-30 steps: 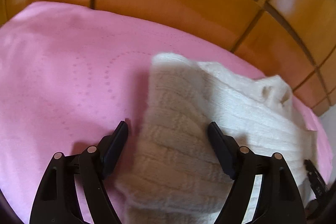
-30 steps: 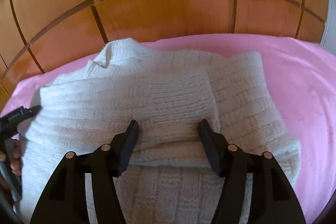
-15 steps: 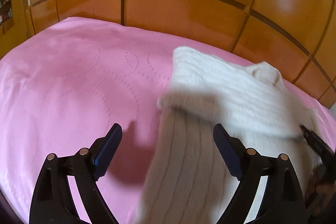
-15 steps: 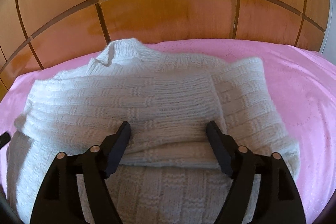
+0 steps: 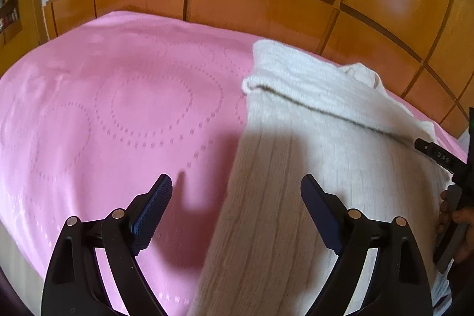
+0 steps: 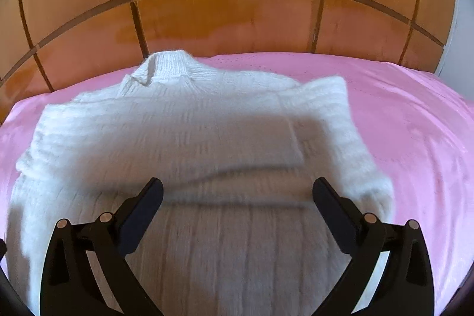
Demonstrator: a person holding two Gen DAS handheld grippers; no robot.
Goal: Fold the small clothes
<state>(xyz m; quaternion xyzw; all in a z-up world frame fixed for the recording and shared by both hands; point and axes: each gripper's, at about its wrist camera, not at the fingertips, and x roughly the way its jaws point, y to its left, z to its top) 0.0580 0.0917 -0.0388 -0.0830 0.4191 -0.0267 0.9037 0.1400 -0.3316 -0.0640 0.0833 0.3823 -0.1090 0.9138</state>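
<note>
A cream knitted sweater (image 6: 189, 138) lies on the pink bedspread (image 6: 414, 120), collar toward the far wooden wall, both sleeves folded across its body. It also shows in the left wrist view (image 5: 311, 138), on the right. My left gripper (image 5: 237, 188) is open and empty above the sweater's near left edge. My right gripper (image 6: 237, 191) is open and empty above the sweater's lower middle. The right gripper's finger (image 5: 438, 154) shows at the right edge of the left wrist view.
A wooden panelled wall (image 6: 231, 11) runs behind the bed. The pink bedspread (image 5: 103, 108) spreads wide to the left of the sweater and also to its right. The bed's near edge (image 5: 14, 256) shows at lower left.
Both grippers have pulled back and up from the sweater. The folded sleeves stay lying across its body.
</note>
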